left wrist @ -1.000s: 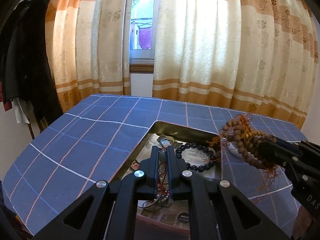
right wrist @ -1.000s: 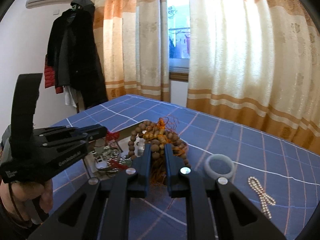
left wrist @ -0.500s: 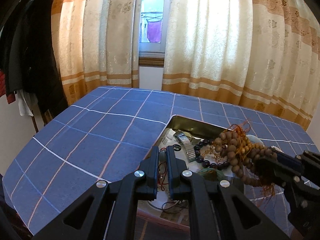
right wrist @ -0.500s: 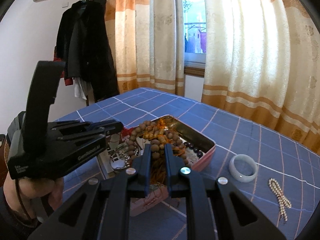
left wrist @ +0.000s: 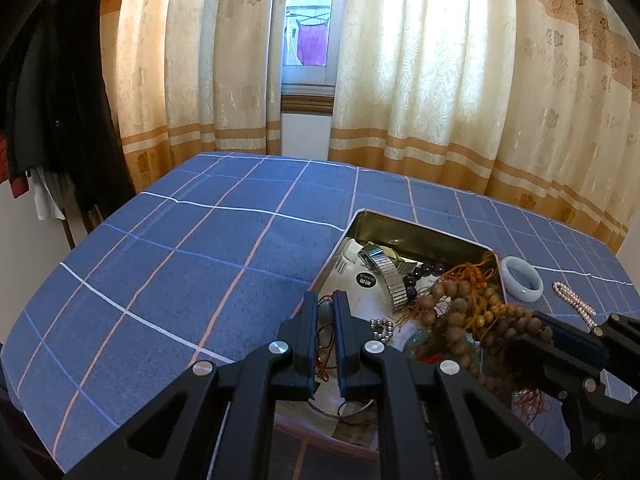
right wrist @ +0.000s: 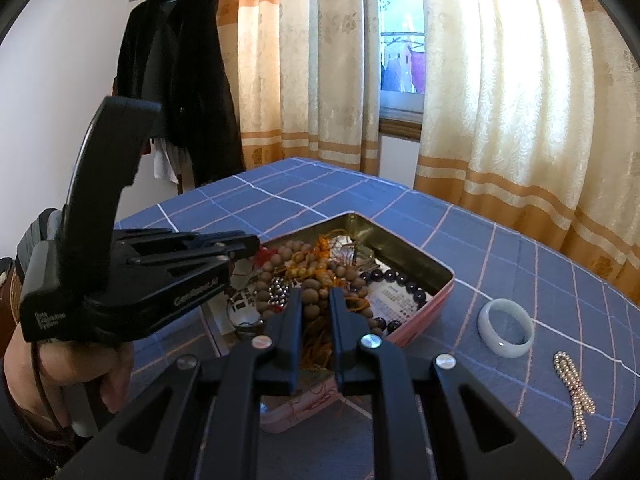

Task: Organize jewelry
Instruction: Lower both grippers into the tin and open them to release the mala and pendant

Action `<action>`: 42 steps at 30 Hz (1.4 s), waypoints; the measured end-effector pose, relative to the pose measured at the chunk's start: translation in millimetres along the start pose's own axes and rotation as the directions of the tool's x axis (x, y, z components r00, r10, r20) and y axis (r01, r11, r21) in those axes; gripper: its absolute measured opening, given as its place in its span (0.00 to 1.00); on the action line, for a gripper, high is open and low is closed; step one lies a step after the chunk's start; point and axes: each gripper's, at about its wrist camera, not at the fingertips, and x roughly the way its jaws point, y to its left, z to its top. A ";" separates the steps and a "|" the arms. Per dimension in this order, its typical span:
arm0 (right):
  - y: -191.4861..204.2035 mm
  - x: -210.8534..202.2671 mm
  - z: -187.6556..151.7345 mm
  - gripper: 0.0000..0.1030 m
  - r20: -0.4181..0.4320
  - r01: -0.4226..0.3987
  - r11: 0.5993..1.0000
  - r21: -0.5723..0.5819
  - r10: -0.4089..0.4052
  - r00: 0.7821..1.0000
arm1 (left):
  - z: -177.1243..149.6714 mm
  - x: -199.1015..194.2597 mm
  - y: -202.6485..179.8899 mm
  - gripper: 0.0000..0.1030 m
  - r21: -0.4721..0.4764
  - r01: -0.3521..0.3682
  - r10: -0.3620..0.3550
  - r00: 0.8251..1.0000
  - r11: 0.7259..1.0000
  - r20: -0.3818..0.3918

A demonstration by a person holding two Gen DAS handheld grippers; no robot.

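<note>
— Two grippers over one tin?
— Yes. The right gripper [right wrist: 311, 300] has its jaws closed on a bundle of wooden beads [right wrist: 316, 270], which hangs above the open tin [right wrist: 430, 264], inside its rim. The left gripper [left wrist: 325, 304] has its jaws almost shut, over the tin's near left edge; a red cord shows between them, but whether it is gripped cannot be told.
— Where is the free room?
— Left of the tin the blue checked table [left wrist: 180, 264] lies bare out to its far and left edges. On the right, a pale bangle [right wrist: 506, 332] sits just beside the tin's corner, and a pearl strand [right wrist: 574, 386] lies beyond it, nearer the table's right edge.
</note>
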 end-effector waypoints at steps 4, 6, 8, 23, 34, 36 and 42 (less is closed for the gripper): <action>1.6 1.6 -1.8 0.14 -0.007 -0.002 1.000 -0.003 0.002 1.000 | 0.2 2.2 1.3 0.07 0.002 -0.001 0.001 1.000 1.000 -0.010; 2.3 2.5 -2.8 0.14 -0.013 -0.004 1.000 -0.005 0.004 1.000 | -0.1 3.5 1.8 0.07 0.002 -0.004 0.004 1.000 1.000 -0.014; 3.3 5.0 -3.4 0.14 -0.022 -0.008 1.000 -0.008 0.008 1.000 | -1.2 5.2 2.3 0.07 0.004 -0.003 0.004 1.000 1.000 -0.025; 9.5 22.7 -14.3 0.15 -0.102 -0.019 0.999 -0.027 0.017 0.995 | -10.2 18.6 7.0 0.07 -0.011 0.012 -0.013 0.996 1.000 -0.092; 9.7 22.5 -20.1 0.39 -0.105 -0.040 0.999 -0.016 0.038 0.994 | -9.7 18.4 -3.3 0.47 -0.001 0.055 -0.055 0.990 0.998 -0.129; 9.9 18.0 -21.1 0.49 -0.088 -0.026 0.999 -0.020 0.025 0.996 | -10.4 14.4 -6.1 0.58 -0.008 0.075 -0.075 0.989 0.997 -0.125; -1.7 -1.0 -21.9 0.58 -0.040 -0.010 1.000 0.012 0.010 0.999 | -5.4 2.7 -4.8 0.77 -0.046 0.111 -0.115 0.988 0.993 -0.100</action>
